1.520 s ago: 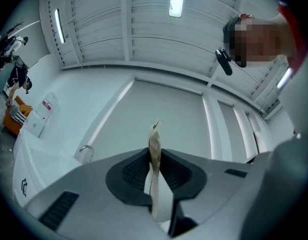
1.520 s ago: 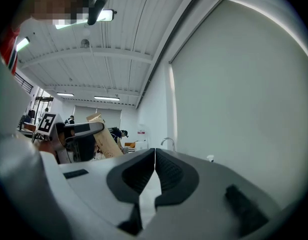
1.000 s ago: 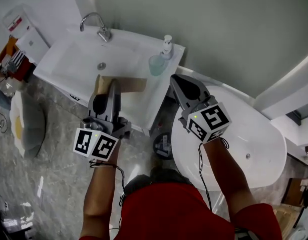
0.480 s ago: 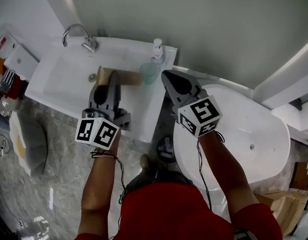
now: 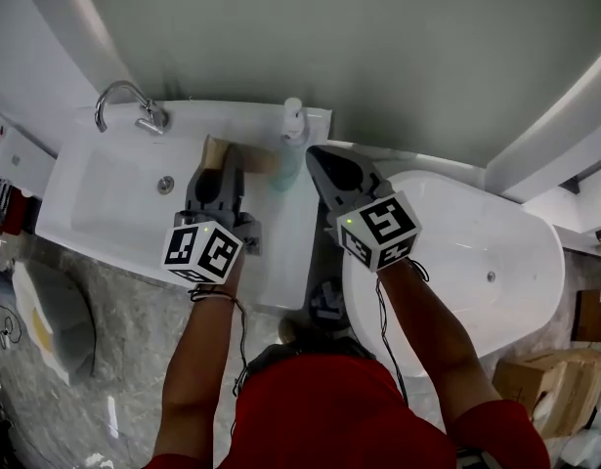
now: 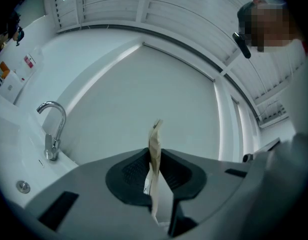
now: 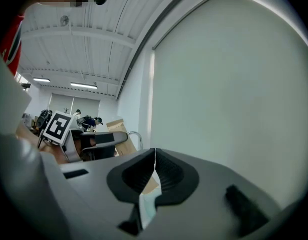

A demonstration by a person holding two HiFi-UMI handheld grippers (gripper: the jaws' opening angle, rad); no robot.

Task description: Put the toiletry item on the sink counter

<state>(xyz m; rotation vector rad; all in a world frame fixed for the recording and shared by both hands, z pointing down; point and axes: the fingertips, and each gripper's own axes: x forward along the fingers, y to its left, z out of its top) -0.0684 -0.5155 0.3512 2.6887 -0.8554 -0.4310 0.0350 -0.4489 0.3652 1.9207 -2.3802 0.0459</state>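
The toiletry item is a flat tan pouch [image 5: 249,157]. My left gripper [image 5: 226,160] is shut on it and holds it above the white sink counter [image 5: 283,234], just right of the basin. In the left gripper view the pouch [image 6: 155,149] stands edge-on, pinched between the dark pads of that gripper [image 6: 155,173]. My right gripper [image 5: 316,156] hovers to the right of the pouch, beside the soap bottle. Seen from the right gripper view, its jaws [image 7: 154,158] meet at the tips with nothing between them, and the pouch [image 7: 118,135] shows beyond them.
A teal soap dispenser [image 5: 290,143] with a white pump stands at the counter's back right corner. The chrome tap [image 5: 126,106] and basin [image 5: 109,203] lie to the left. A white bathtub [image 5: 481,257] fills the right side. The grey wall is close behind.
Both grippers have moved toward the wall. The left one has carried the pouch from beside the drain to the back of the counter, close to the soap dispenser.
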